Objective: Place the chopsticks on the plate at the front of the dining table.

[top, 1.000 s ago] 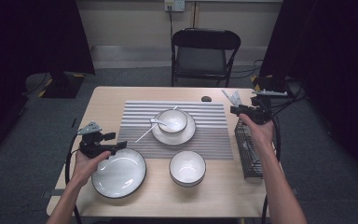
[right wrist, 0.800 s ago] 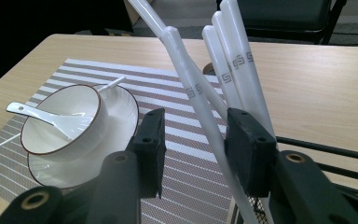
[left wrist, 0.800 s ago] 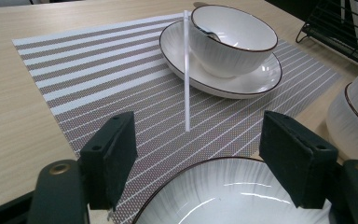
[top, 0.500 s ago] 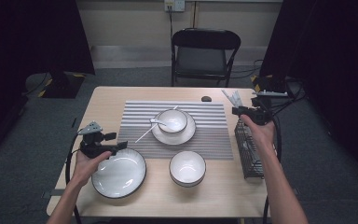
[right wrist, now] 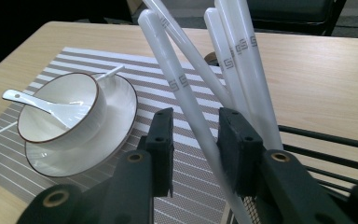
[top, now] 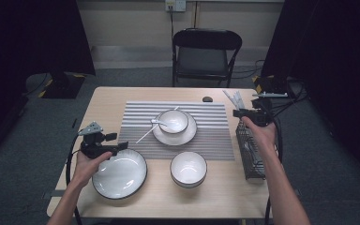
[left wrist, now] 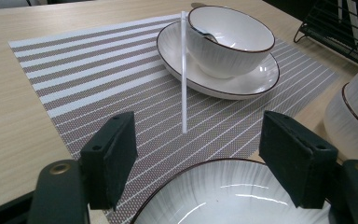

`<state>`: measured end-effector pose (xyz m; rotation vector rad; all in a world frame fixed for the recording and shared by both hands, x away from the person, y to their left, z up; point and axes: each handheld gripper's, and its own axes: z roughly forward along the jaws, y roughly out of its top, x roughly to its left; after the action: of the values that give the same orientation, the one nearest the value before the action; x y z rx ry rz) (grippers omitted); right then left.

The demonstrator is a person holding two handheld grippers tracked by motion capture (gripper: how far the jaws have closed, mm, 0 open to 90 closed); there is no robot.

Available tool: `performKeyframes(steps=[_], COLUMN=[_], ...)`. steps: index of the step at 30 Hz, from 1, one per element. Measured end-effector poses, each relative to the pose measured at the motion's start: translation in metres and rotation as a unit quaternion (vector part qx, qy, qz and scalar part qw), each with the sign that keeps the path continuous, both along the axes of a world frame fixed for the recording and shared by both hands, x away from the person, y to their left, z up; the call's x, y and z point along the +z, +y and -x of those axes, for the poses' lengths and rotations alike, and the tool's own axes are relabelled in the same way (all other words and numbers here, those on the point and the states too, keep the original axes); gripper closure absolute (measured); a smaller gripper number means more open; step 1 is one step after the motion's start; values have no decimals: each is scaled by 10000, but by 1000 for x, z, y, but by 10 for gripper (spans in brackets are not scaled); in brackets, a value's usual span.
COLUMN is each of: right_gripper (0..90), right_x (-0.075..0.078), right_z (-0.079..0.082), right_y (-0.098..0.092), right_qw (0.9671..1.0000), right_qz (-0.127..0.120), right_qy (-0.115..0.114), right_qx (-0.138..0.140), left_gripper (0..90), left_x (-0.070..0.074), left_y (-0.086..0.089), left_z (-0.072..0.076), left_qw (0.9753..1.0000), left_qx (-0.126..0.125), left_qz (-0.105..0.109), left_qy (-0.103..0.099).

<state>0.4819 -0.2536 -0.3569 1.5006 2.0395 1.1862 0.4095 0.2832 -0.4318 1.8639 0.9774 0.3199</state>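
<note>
Patience pays at the wire rack (top: 251, 150) on the desk's (top: 108, 101) right edge: the right tool (right wrist: 196, 140), jaws nearly together around one white chopstick (right wrist: 186, 100) without a clear pinch yet, ought to squeeze squarely and draw that stick straight up along its own line so its neighbours stay put. That chopstick stands tilted right between the pads, rising from the rack. Meanwhile the left tool (left wrist: 200, 154) hovers with jaws wide apart over the far rim of the big plate (left wrist: 228, 196), holding nothing, a single chopstick (left wrist: 183, 70) lying just ahead on the striped mat (left wrist: 98, 70).
</note>
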Motion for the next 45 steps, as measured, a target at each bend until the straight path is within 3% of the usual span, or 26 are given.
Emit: performKeyframes(steps=[7, 9, 13, 20, 45], right_gripper=[739, 754, 778, 799, 708], right_x=[2, 4, 11, 13, -4], right_z=[4, 6, 11, 16, 8], right_y=[-1, 1, -1, -9, 3], right_qw=[10000, 9999, 9993, 9980, 9999], right_qz=[80, 139, 25, -149, 133], right_qy=[30, -89, -347, -550, 35], right_qx=[-29, -30, -104, -287, 79], left_gripper=[277, 277, 277, 277, 279], left_x=[1, 1, 2, 2, 3], left_y=[-1, -1, -1, -1, 2], left_z=[0, 0, 1, 0, 0], left_qw=[10000, 10000, 10000, 10000, 10000], left_qx=[14, -1, 9, 4, 84], left_qz=[6, -16, 1, -11, 2], left_qy=[-16, -32, -35, -25, -50])
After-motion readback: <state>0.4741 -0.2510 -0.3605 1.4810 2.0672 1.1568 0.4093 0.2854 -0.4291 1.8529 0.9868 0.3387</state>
